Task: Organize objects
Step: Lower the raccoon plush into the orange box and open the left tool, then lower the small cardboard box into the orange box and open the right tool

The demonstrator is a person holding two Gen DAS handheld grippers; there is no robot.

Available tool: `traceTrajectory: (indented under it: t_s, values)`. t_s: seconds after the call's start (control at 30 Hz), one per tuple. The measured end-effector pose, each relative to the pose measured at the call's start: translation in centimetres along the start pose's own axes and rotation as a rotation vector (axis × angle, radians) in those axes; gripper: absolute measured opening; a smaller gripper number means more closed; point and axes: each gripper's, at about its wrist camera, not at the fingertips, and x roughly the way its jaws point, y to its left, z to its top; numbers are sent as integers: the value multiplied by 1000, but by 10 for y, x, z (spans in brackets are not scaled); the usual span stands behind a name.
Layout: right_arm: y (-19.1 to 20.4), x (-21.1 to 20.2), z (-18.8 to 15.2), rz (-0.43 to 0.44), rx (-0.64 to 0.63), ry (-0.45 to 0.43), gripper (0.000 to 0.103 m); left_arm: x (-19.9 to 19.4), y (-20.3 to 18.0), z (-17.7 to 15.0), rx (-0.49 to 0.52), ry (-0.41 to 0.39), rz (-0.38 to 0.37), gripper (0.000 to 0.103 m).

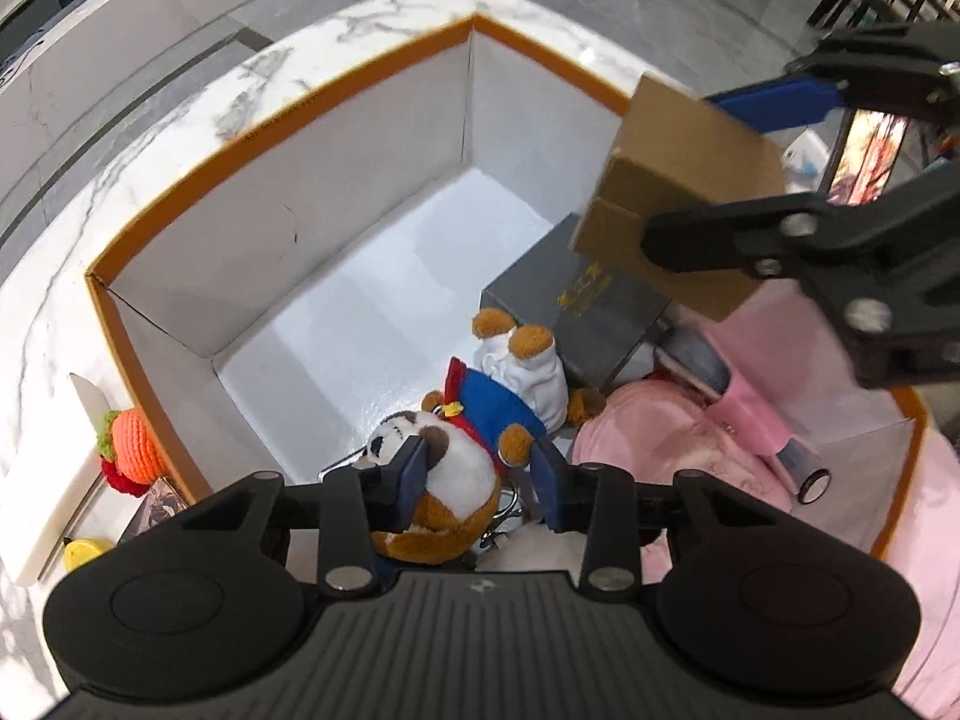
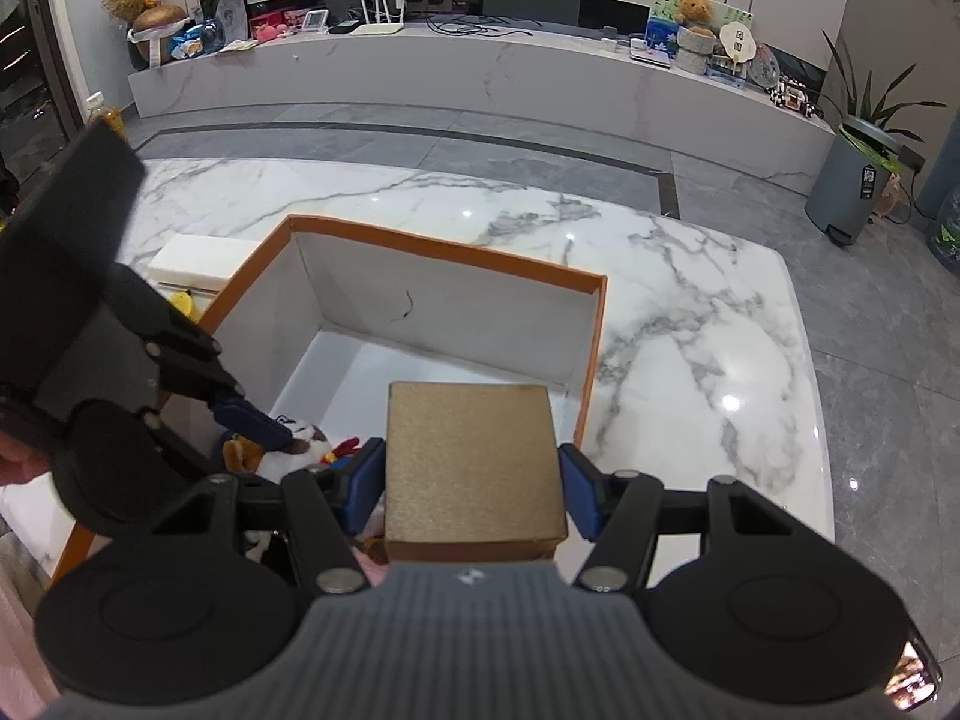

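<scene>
Orange-rimmed box (image 1: 288,138) on marble counter (image 2: 690,300), far half bare. Near end crowded: grey box (image 1: 576,306), pink cloth (image 1: 660,438), plush bear (image 1: 468,438). Left tool (image 1: 480,480) straddles the bear's head, fingers either side; cannot tell if they press. Right tool (image 2: 474,486) clenched on brown cardboard box (image 2: 474,462), held above the near-right contents. Knitted carrot (image 1: 135,441) outside, left.

You're in a home living room: beyond the marble surface (image 2: 690,312) runs a long low media console (image 2: 480,78) carrying a router (image 2: 378,15), teddy bear (image 2: 696,12) and ornaments, with potted plants (image 2: 870,108) and a pedal bin (image 2: 846,186) at its right end.
</scene>
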Motion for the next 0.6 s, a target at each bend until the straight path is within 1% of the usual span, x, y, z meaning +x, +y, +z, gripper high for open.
traceTrajectory:
  t_s: [0.07,0.1,0.17,0.23,0.3,0.4,0.47,0.53,0.6]
  values:
    - [1,3,4,-1,-6,1,63,-12,6,-2,-27,-46,-42,44]
    - [2,6,7,-2,-17,-1,63,-20,10,-2,-45,-73,-50,44]
    - [5,13,14,-7,-51,2,63,-36,16,-3,-63,-125,-26,44]
    - [8,24,21,-12,-91,24,63,-54,23,-4,-82,-174,-6,44]
    - [14,35,28,-19,-172,43,63,-70,31,-4,-95,-217,4,44]
    - [25,54,39,-62,-314,75,63,-84,41,-5,-100,-256,21,44]
    - [32,68,46,-89,-391,105,63,-91,47,-7,-98,-271,34,44]
    - [39,80,48,-102,-488,136,63,-93,54,-10,-107,-274,41,45]
    - [48,91,47,-137,-602,172,63,-91,62,-14,-124,-275,52,45]
